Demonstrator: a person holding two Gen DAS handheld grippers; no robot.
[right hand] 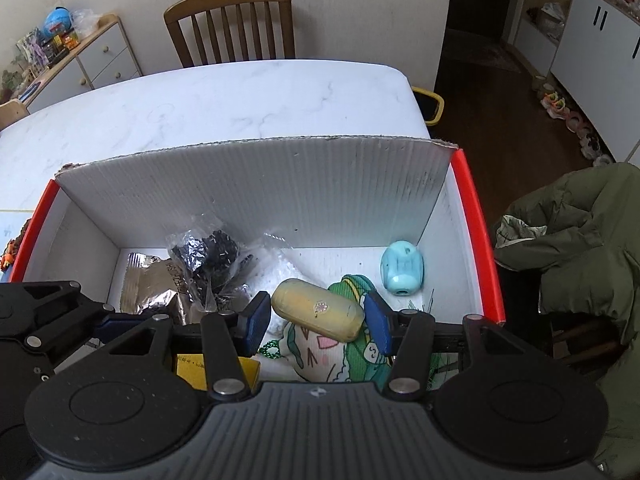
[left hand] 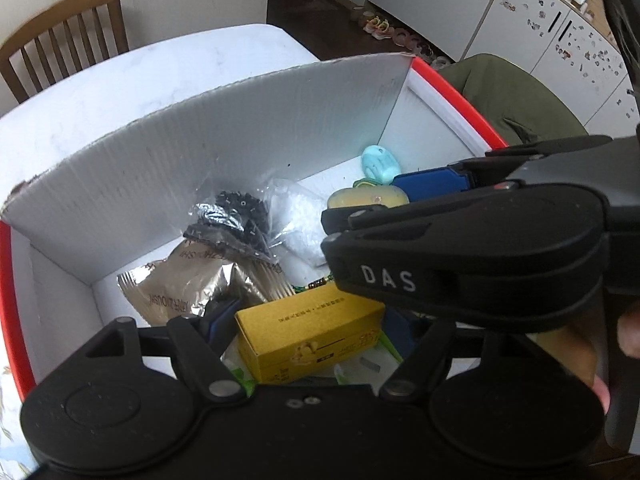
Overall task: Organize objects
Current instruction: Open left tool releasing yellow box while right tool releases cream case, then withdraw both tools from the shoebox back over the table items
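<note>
A white corrugated box with a red rim stands on the marble table. Inside it lie a bag of black parts, a silver foil packet, a turquoise plastic object and a green cat-face cloth. My right gripper is down in the box, its blue pads pressed to both ends of a yellow oblong case. My left gripper is spread wide over a yellow carton. Its right finger is hidden behind the right gripper's body.
A wooden chair stands at the table's far side. An olive jacket hangs over a seat right of the box. The table top stretches beyond the box's tall back wall. A hand shows at the right edge.
</note>
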